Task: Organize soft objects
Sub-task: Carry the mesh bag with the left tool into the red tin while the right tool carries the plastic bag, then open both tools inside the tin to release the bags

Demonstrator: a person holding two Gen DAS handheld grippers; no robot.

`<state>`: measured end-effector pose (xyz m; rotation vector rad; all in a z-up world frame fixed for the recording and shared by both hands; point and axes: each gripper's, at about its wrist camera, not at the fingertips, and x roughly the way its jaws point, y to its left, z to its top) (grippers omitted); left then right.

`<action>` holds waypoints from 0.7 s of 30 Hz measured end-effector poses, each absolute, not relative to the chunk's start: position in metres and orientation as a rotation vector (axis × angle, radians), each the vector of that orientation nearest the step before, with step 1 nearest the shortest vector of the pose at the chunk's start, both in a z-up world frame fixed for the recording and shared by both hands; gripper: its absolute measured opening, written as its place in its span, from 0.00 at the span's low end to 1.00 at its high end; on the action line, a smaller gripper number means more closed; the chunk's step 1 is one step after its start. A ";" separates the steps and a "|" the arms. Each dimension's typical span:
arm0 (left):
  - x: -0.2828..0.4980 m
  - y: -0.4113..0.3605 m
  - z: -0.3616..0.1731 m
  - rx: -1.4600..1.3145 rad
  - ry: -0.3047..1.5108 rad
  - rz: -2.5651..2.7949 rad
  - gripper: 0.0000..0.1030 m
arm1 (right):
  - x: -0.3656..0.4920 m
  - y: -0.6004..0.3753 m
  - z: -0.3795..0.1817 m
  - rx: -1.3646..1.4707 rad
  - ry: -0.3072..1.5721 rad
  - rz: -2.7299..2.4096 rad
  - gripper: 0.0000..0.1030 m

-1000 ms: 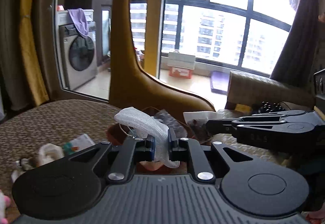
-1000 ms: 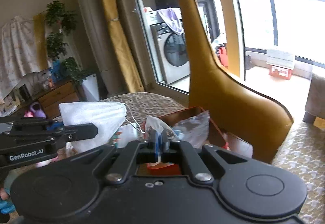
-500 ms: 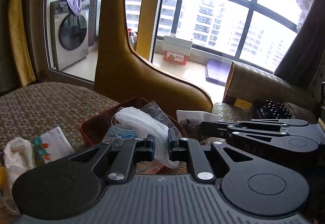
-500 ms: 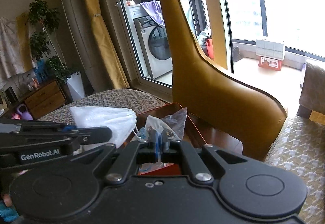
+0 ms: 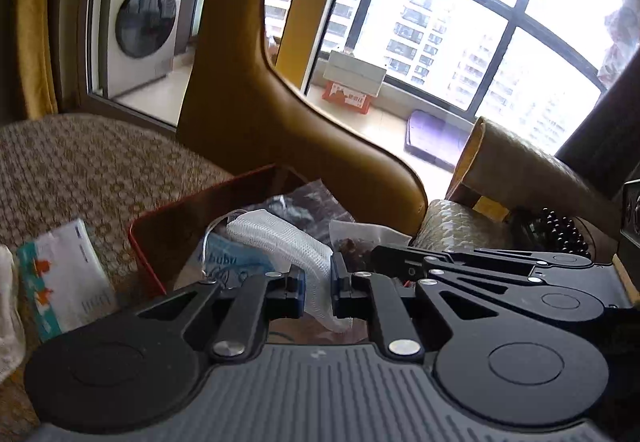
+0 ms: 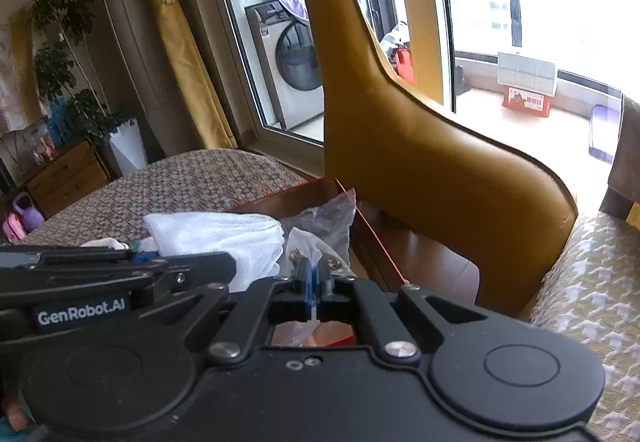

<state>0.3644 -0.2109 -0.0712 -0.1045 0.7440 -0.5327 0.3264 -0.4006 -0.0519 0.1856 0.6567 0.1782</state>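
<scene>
Both tongs have dropped closer over the red box. Left gripper is clamped on the white mesh cloth, above the box; right gripper, beside it, pinches a clear plastic bag.

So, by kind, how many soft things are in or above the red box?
White mesh cloth: 1, in the left gripper
Plastic bags: 2, clear bag in the right gripper, crinkled dark bag
Blue packet: 1
Total: 4
</scene>
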 end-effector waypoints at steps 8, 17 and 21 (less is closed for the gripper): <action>0.375 -0.209 -0.093 -0.113 0.808 -0.523 0.11 | 0.340 -0.396 -0.068 0.166 0.695 0.171 0.01; 0.376 -0.210 -0.107 -0.068 0.848 -0.486 0.12 | 0.349 -0.391 -0.080 0.151 0.730 0.155 0.05; 0.376 -0.208 -0.109 -0.069 0.858 -0.481 0.14 | 0.350 -0.390 -0.083 0.150 0.736 0.150 0.10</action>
